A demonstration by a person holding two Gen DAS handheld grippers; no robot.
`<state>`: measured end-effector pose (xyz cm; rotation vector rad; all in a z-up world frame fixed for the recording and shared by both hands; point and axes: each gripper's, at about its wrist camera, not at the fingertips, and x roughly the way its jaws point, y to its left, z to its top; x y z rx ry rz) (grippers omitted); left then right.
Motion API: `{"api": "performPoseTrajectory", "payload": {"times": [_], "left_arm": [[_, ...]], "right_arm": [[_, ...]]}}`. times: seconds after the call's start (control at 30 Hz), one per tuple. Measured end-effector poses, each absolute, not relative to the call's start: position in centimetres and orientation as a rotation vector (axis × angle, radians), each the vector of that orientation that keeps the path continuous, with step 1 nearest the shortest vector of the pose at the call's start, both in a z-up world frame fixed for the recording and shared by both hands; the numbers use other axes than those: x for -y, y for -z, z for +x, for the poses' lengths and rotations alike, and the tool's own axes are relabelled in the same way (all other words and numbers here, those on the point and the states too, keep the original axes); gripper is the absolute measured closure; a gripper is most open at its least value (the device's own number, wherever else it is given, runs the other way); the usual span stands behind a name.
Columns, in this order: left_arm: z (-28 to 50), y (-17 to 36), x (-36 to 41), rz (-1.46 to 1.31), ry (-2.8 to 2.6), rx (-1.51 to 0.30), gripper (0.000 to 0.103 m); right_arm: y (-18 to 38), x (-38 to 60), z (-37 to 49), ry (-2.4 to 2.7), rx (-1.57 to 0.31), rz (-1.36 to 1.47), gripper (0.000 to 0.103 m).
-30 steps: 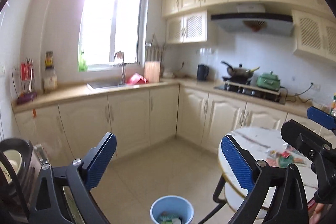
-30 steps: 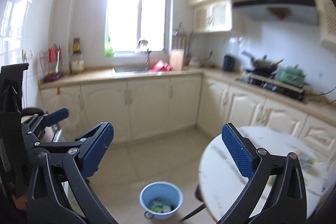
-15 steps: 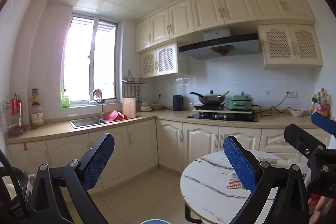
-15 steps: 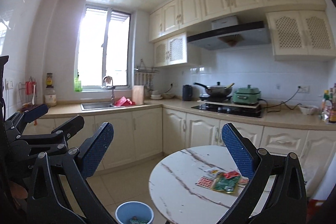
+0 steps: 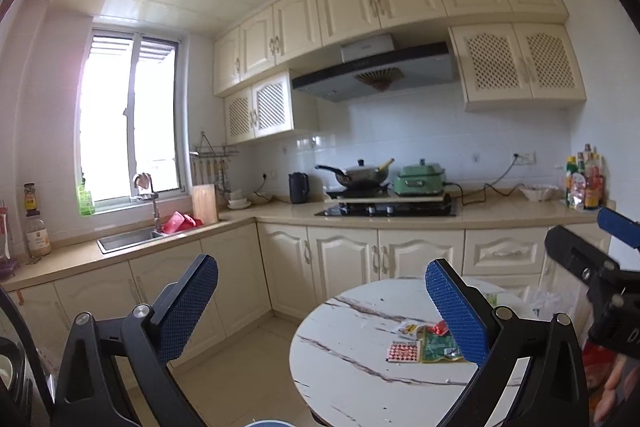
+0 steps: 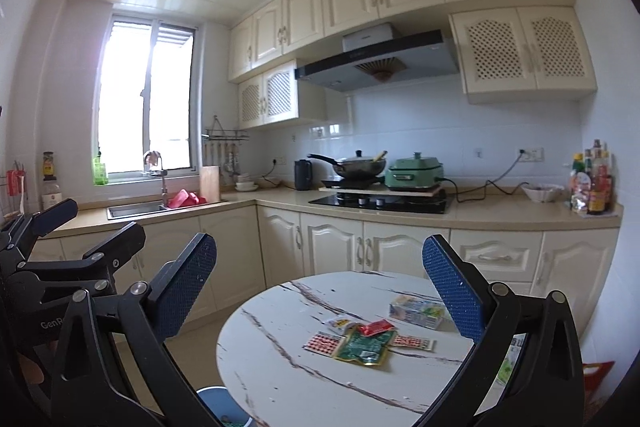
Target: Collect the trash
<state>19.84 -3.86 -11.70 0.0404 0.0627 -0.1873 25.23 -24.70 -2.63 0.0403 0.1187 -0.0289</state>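
A round white marble table point(image 6: 288, 379) holds flat trash: a green wrapper point(image 6: 362, 347), red-checked packets point(image 6: 320, 341), a small red scrap point(image 6: 376, 327) and a pale carton point(image 6: 416, 311). The same wrappers point(image 5: 434, 347) show in the left wrist view on the table point(image 5: 352, 379). A blue bin point(image 6: 218, 403) stands on the floor by the table's left edge. My right gripper point(image 6: 320, 291) is open and empty, above the table's near side. My left gripper point(image 5: 322, 311) is open and empty, left of the table and short of the trash.
Cream cabinets and a beige counter point(image 6: 500, 215) run along the back and left walls, with a sink point(image 6: 136, 209), a stove with a wok point(image 6: 356, 167) and a green cooker point(image 6: 414, 171). Bottles point(image 6: 592, 179) stand at the right end. The floor point(image 5: 248, 359) lies left of the table.
Both cameras have tilted up and turned right, from the floor and bin toward the table. The trash on the table has come into fuller view. Both grippers stayed open.
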Motion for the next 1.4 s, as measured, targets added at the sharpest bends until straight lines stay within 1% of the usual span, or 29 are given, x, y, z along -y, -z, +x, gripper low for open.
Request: {"api": "performPoseTrajectory", "payload": {"times": [0.23,0.43,0.57,0.7,0.83,1.1,1.3,1.4], "left_arm": [[28.1,13.1,6.6,0.084,0.247,-0.263,0.001],[35.5,15.1,10.2,0.108,0.354,-0.470,0.001],[40.3,16.0,12.1,0.138,0.378,-0.572,0.001],[46.0,15.3,13.4,0.137,0.401,-0.656,0.001],[50.5,15.3,14.1,0.145,0.414,-0.710,0.001],[56.4,16.7,16.9,0.231,0.517,-0.756,0.001],[59.9,17.8,18.1,0.218,0.591,-0.815,0.001],[61.6,18.6,18.3,0.190,0.639,-0.852,0.001]], "right_arm": [[5.9,30.4,29.3,0.110,-0.246,0.076,0.000],[11.1,35.4,34.2,0.167,-0.412,0.114,0.000],[15.1,38.4,37.6,0.210,-0.537,0.114,0.000],[18.6,41.0,40.8,0.209,-0.659,0.127,0.000],[21.0,42.9,44.1,0.197,-0.739,0.121,0.000],[24.0,46.5,53.0,0.153,-0.842,-0.029,0.000],[27.3,47.4,58.7,0.016,-0.937,-0.116,0.000],[27.9,47.9,60.2,-0.029,-0.934,-0.112,0.000]]}}
